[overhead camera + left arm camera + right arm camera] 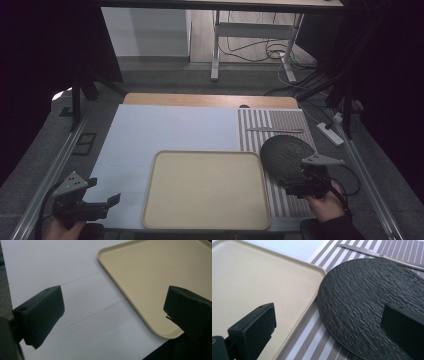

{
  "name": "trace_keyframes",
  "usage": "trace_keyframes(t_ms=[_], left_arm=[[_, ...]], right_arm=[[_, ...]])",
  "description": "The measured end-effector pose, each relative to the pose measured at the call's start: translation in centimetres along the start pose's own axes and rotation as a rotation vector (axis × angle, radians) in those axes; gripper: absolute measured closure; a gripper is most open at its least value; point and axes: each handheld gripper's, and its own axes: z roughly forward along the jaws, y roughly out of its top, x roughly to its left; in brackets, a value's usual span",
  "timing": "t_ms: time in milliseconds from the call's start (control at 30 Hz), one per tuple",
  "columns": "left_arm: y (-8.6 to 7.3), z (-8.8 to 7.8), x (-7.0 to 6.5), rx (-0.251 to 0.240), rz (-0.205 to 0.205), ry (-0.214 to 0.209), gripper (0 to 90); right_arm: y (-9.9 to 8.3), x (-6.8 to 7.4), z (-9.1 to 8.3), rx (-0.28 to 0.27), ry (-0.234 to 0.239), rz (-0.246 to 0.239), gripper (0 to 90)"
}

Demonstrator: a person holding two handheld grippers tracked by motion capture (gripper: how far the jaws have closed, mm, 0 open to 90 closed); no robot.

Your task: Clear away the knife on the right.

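Plate, dark and rough-textured, lies flat on the striped mat at the right of the tabletop, just beside the right edge of the empty beige tray; a knife lies on the mat beyond it. The right claw hovers over the plate's near rim with jaws spread, gripping nothing; in the right gripper view one jaw stands over the tray and the other over the plate. The left claw is likewise spread and empty, low at the tray's near-left corner. Likely hazards: a flat plate offers little lip, so a shallow bite on the rim may slip; a lifted plate held by one edge may tilt and drop; dragging it may shift the mat, strike the tray's rim, or disturb the knife.
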Motion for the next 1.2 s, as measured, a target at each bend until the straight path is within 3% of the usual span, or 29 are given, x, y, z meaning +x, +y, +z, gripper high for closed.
trace_keyframes(t_ms=[200, 633, 1067, 1200], left_arm=[[0.0, 0.0, 0.0, -0.002, -0.004, -0.001, 2.9], [0.0, 0.0, 0.1, -0.004, -0.009, -0.004, 2.9], [0.0, 0.1, 0.1, 0.003, -0.006, -0.003, 2.9], [0.0, 0.1, 0.0, 0.004, -0.004, -0.003, 2.9]], right_arm=[[0.6, -0.7, 0.9, 0.008, 0.003, 0.017, 0.6], [1.5, -2.5, 4.1, 0.132, -0.056, 0.035, 0.7], [2.5, -3.4, 5.5, 0.142, -0.079, 0.004, 0.6], [2.8, -4.0, 6.2, 0.146, -0.067, 0.026, 0.6]])
